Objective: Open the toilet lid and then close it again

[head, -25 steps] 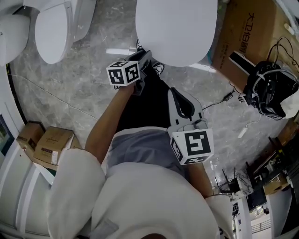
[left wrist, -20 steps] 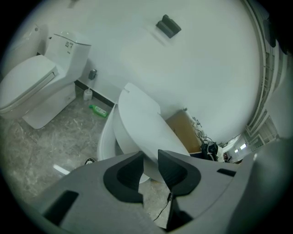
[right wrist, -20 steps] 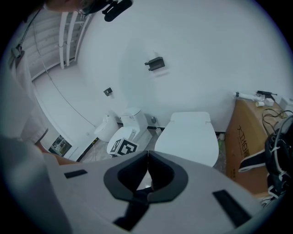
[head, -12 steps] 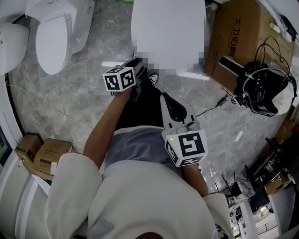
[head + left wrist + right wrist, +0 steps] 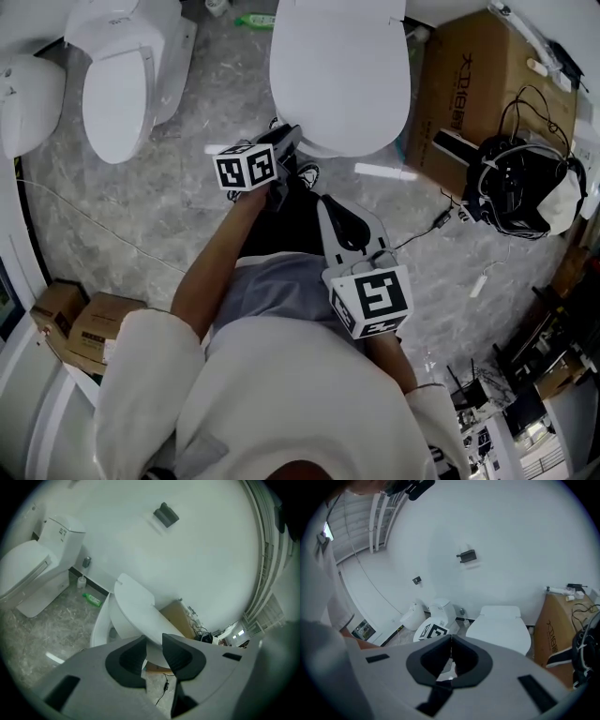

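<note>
Lifting the toilet lid [image 5: 339, 66] looks like the step in hand: it fills the twelve o'clock part of the head view, and the left claw [image 5: 292, 132] sits at its seven o'clock edge. The left gripper view shows that claw's jaws drawn narrow, with the lid's front lip seemingly pinched between them. The lid is tilted up off the bowl [image 5: 96, 630], so a wedge of the bowl's inside shows beneath. The right claw [image 5: 334, 202] hangs at six o'clock of the toilet, near the person's body, jaws pressed together on nothing. To do this well, I judge, the grip should stay shallow on the lip and swing in an arc about the hinge at the far end, not pull straight up. The lid is a thin, rounded oval of smooth, glossy white material, probably plastic, so a loose pinch could slip and let it drop. Under it all is a hard floor [image 5: 141, 197] that looks like grey veined stone. A brown cardboard box [image 5: 469, 84] stands just beside the toilet at two o'clock, and a second toilet [image 5: 117, 89], white and rounded, sits well apart at ten o'clock
</note>
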Action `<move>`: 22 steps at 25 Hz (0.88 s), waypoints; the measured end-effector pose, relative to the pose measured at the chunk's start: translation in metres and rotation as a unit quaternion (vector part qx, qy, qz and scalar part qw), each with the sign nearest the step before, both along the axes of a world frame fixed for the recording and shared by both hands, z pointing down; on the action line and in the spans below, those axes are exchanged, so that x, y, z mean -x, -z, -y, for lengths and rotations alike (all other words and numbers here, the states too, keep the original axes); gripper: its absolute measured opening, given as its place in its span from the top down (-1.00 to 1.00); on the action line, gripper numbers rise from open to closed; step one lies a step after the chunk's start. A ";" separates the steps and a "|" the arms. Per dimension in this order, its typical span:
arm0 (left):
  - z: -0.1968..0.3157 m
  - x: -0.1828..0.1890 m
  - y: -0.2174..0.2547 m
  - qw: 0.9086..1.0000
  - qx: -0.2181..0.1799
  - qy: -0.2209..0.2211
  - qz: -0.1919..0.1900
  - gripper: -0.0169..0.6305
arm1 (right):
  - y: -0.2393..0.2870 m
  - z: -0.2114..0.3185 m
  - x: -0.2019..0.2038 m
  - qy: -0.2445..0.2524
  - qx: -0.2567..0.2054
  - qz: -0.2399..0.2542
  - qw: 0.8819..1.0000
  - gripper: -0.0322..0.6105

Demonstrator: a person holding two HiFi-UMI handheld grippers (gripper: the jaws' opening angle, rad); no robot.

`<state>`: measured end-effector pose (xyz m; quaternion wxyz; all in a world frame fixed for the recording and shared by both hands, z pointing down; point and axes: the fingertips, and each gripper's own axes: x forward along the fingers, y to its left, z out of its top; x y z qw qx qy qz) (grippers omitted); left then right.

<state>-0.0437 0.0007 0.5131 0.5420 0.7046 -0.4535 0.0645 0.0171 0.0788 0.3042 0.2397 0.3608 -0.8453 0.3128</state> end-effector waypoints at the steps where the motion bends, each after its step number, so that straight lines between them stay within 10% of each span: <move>1: 0.001 0.000 0.003 1.000 -0.001 -0.001 -0.001 0.65 | 0.003 0.001 0.001 0.000 -0.003 0.000 1.000 0.87; 22: 0.058 0.004 0.081 0.998 -0.061 -0.015 -0.025 0.63 | 0.046 0.045 -0.007 -0.037 -0.049 0.022 0.998 0.87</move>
